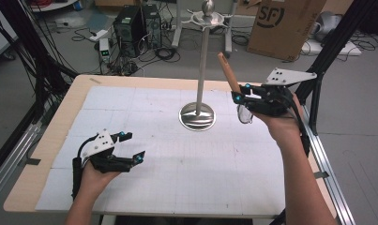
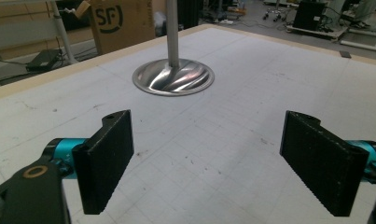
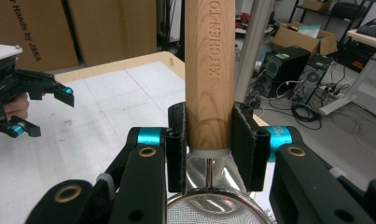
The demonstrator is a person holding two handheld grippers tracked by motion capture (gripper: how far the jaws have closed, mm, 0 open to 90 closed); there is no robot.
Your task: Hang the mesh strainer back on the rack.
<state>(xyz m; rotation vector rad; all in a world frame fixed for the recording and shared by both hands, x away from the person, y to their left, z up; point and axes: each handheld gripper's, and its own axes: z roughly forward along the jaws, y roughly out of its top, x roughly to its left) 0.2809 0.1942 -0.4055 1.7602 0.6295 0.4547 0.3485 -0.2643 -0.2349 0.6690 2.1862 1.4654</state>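
While the right tool clamps "KITCHEN"-lettered handle, mesh perhaps strainer.

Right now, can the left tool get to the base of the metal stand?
Probably yes: the left tool is open and empty, with bare table between it and the stand base.

The left hand-held gripper is low, at the near left. Its two black jaws stand wide apart with nothing between them. They point to the far right. The left hand holds it from behind, and the forearm comes in from the near edge.

The right hand-held gripper is held up high at the far right. Its jaws are closed tight on a wooden handle, one jaw on each side. The right hand grips it from below. The right forearm reaches far in from the near edge.
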